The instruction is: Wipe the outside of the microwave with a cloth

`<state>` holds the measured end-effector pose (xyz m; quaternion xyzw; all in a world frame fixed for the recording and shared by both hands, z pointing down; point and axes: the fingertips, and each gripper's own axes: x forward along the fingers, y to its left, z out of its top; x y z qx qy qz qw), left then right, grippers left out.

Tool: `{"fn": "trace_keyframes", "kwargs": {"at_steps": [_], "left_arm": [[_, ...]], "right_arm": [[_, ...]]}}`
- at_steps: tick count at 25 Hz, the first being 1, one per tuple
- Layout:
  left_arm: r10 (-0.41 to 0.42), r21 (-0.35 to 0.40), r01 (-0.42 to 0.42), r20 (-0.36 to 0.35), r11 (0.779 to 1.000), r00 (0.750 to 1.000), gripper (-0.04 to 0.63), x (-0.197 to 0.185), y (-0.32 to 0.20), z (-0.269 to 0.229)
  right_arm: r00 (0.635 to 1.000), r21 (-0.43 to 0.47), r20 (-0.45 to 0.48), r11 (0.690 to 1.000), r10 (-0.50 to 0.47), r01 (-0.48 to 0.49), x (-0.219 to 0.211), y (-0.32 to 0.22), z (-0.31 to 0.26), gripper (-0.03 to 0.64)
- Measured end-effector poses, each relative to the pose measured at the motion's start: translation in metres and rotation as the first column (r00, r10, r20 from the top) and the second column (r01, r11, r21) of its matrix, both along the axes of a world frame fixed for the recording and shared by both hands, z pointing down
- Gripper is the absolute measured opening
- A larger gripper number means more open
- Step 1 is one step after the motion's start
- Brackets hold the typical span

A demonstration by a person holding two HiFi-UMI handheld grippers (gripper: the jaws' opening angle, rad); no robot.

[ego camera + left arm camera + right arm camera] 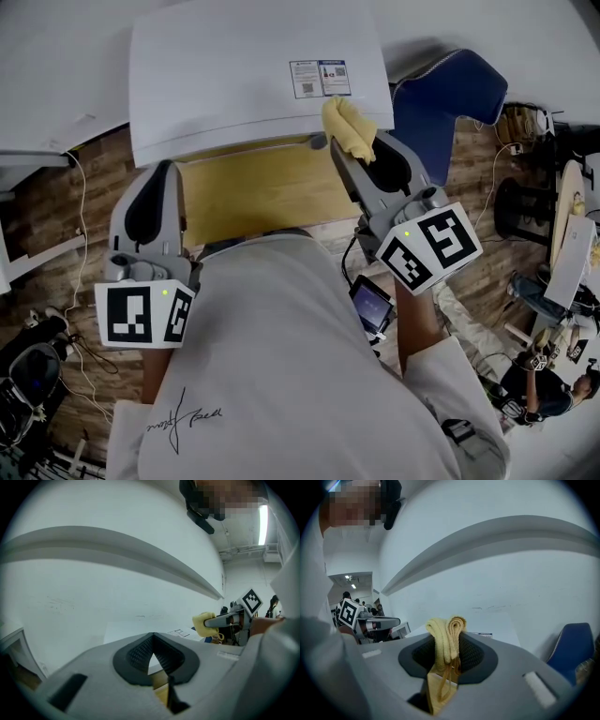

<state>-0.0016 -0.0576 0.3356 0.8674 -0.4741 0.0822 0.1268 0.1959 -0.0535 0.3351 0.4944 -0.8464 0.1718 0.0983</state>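
The white microwave point(234, 66) stands on a wooden table point(253, 192) in front of me, with a printed label point(321, 77) on its top. My right gripper point(345, 142) is shut on a folded yellow cloth point(351, 126), which rests at the front right edge of the microwave's top. In the right gripper view the cloth point(445, 634) sticks up between the pads of that gripper point(449, 649). My left gripper point(167, 171) hangs by the microwave's front left corner. In its own view the left gripper point(151, 649) has its pads together with nothing between them.
A blue chair point(450, 98) stands right of the microwave. White tables point(47, 84) lie to the left over a wood-pattern floor with cables point(80, 225). A small screen device point(371, 305) hangs near my waist. People and gear point(544, 375) are at the far right.
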Motion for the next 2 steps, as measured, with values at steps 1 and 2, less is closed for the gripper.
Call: {"fn": "trace_keyframes", "kwargs": {"at_steps": [1,2], "left_arm": [[0.000,-0.001,0.000,0.001,1.000,1.000,-0.012,0.0006,-0.0007,0.0005],[0.001,-0.002,-0.001,0.002,1.000,1.000,-0.012,0.0013,-0.0014,0.0009]], "right_arm": [[1.000,-0.003,-0.002,1.000,-0.002,0.002,0.0002,-0.0008,0.0009,0.115],[1.000,-0.006,-0.004,1.000,-0.004,0.004,0.0003,-0.0016,0.0018,0.115]]}}
